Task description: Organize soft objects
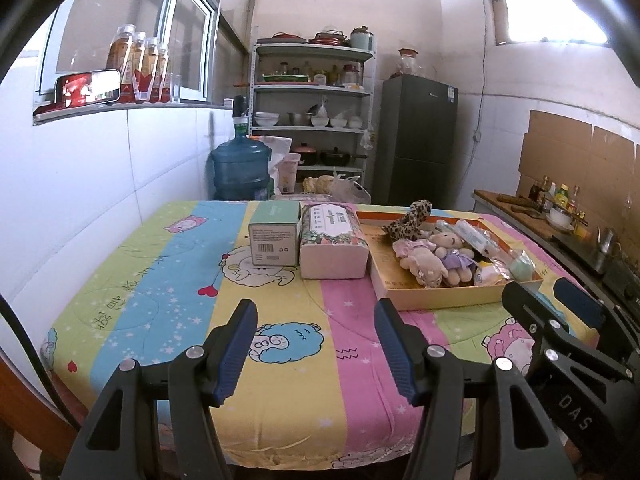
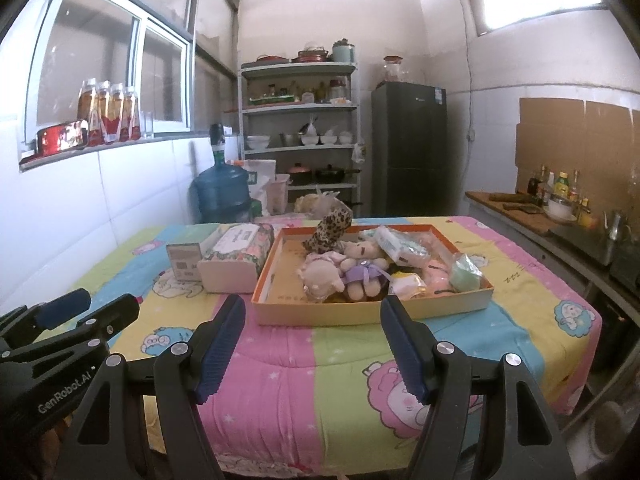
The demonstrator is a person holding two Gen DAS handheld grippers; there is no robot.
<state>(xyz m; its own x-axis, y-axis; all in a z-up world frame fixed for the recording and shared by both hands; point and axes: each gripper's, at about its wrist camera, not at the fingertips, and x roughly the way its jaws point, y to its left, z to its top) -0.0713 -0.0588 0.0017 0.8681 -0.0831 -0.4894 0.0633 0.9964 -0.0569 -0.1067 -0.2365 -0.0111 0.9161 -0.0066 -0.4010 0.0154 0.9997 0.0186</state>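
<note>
So the soft stuff, meaning the plush toys (image 2: 344, 268), a leopard-print one (image 2: 330, 226) and some little wrapped packs (image 2: 404, 246), is all piled in the shallow cardboard tray (image 2: 372, 312), straight ahead of the right gripper (image 2: 314, 344) and off to the right of the left gripper (image 1: 316, 346). A tissue pack (image 1: 334, 246) and a small box (image 1: 274, 240) sit just left of the tray, right in front of the left one. Could be sorted already, or a heap waiting to be sorted, honestly can't say. Both grippers hover low over the near edge of the bedspread-covered table (image 1: 280, 380), side by side, jaws spread wide, holding nothing.
</note>
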